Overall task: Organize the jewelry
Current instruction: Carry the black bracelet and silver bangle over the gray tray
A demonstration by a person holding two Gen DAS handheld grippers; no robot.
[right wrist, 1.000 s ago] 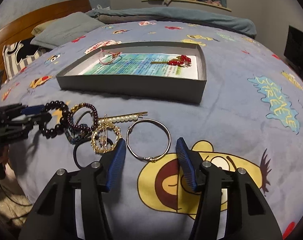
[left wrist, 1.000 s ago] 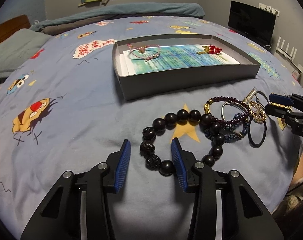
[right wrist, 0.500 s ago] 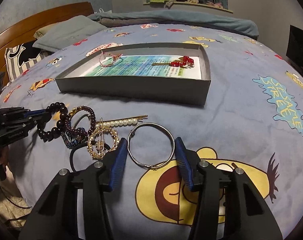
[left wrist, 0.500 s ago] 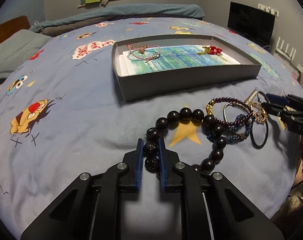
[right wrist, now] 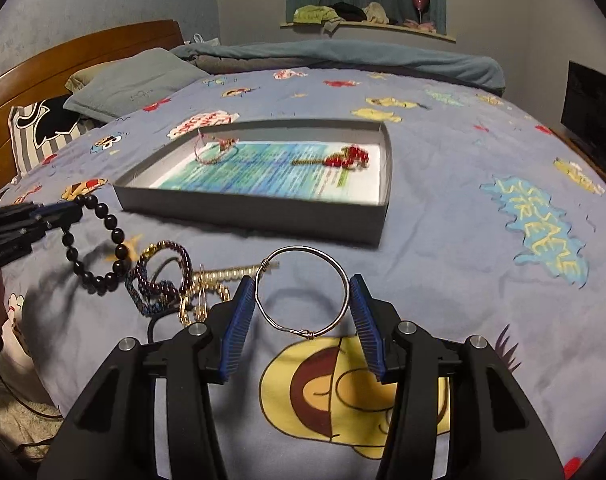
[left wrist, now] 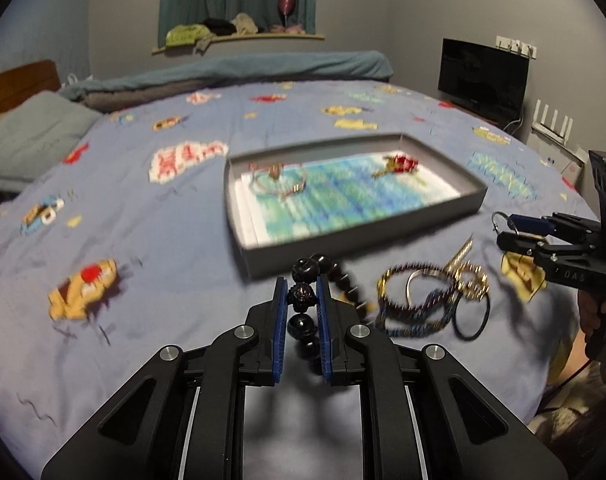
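My left gripper [left wrist: 300,300] is shut on the black bead bracelet [left wrist: 303,296] and holds it lifted off the bed; it hangs from the gripper in the right wrist view [right wrist: 97,248]. My right gripper [right wrist: 303,304] is shut on a silver wire bangle [right wrist: 302,292], held raised between its pads. The grey tray [right wrist: 263,216] lies ahead with a pink cord bracelet [right wrist: 215,150] and a red beaded piece [right wrist: 343,158] in it. A pile of bracelets, a pearl hairpin and a black hair tie [right wrist: 175,284] lies on the bedspread.
The blue cartoon bedspread [right wrist: 463,240] covers the bed. Pillows [right wrist: 131,80] and a wooden headboard [right wrist: 63,56] are at the left. A black monitor [left wrist: 483,76] stands beyond the bed's right edge. A rolled blanket [left wrist: 239,76] lies at the back.
My left gripper has lifted the black bead bracelet off the bed. My right gripper has closed on the silver bangle and raised it. Both views have tilted upward.
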